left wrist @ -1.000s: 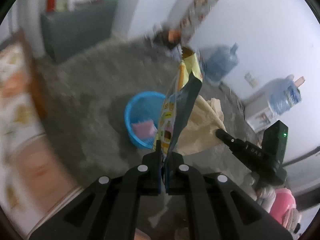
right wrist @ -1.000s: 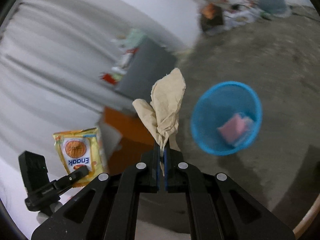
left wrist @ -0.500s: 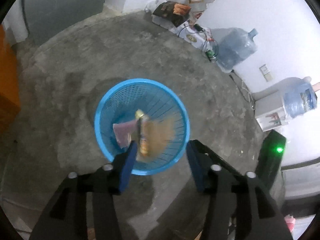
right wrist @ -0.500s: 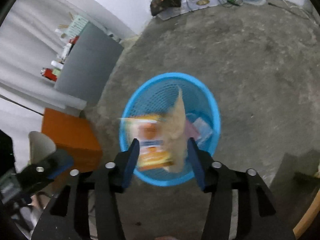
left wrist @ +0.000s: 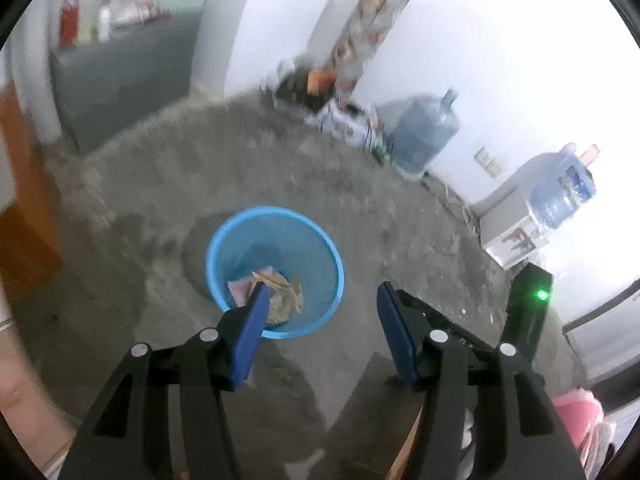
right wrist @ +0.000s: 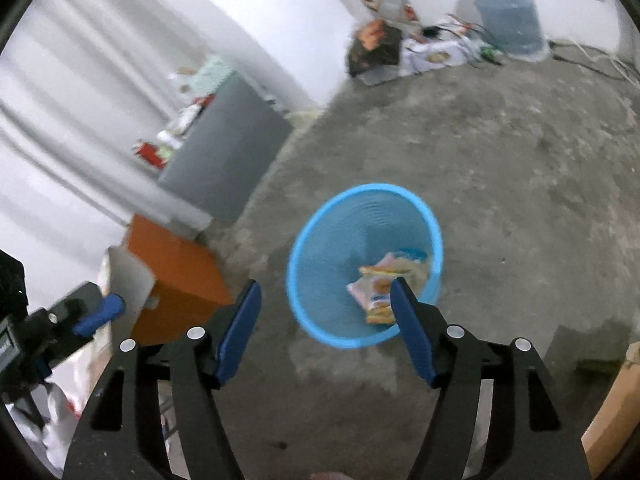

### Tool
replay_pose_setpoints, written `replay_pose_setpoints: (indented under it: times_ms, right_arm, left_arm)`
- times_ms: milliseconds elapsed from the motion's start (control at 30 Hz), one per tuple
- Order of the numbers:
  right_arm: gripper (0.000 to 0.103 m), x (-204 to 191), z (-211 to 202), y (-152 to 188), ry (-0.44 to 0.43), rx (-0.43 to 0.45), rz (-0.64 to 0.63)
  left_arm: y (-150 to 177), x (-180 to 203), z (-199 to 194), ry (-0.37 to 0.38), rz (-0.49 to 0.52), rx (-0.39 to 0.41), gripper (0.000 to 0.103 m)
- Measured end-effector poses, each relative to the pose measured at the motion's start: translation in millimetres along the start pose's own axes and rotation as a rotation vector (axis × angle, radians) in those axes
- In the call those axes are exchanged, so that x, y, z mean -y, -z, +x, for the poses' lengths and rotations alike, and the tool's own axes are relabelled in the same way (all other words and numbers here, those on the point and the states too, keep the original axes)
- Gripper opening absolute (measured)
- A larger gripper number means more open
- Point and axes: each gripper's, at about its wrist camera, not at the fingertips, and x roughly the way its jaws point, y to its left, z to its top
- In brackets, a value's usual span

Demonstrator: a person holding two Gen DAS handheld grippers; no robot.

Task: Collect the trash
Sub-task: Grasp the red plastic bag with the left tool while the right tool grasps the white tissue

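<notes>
A blue mesh waste basket stands on the grey concrete floor, seen in both wrist views. Inside it lie a yellow snack wrapper, a crumpled brown paper and a pink piece. My left gripper hovers above the basket, open, nothing between its blue pads. My right gripper also hangs over the basket; its jaws are opening and empty. The left gripper's tip shows at the left edge of the right wrist view.
An orange cabinet and a grey cabinet with bottles on top stand left of the basket. Large water bottles and a dispenser line the far wall. Cables and packages lie by the wall.
Both grippers opened over the basket and let go: the snack wrapper and the brown paper fell in and now lie at its bottom. Both views then tilted up a little.
</notes>
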Motion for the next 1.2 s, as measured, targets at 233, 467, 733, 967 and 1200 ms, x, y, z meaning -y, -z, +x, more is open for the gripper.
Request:
replay_pose_setpoints:
  times_ms: [233, 467, 733, 967, 1200]
  right_arm:
    - [0.065, -59.1, -10.7, 17.2, -0.15, -0.096, -0.094]
    - [0.071, -152.6, 1.2, 39.9, -0.336, -0.237, -0.206]
    - [0.074, -271.9, 44.2, 79.0, -0.432, -0.433, -0.329]
    - [0.074, -347.9, 90.6, 105.5, -0.347, -0.472, -0.449]
    - [0.074, -387.4, 119.2, 138.4, -0.271, -0.475, -0.684]
  left_arm:
    - [56.5, -22.1, -141.2, -0.205, 0.043, 0.202, 0.059]
    - [137.1, -66.5, -249.9, -0.669, 0.025, 0.34, 0.061]
    - [172.3, -155.1, -291.6, -0.812, -0.118, 0.263, 0.064]
    - [160.6, -186.1, -272.7, -0.81, -0.121, 0.172, 0.064]
    - [161.0, -190.1, -251.6, -0.832, -0.046, 0.104, 0.056]
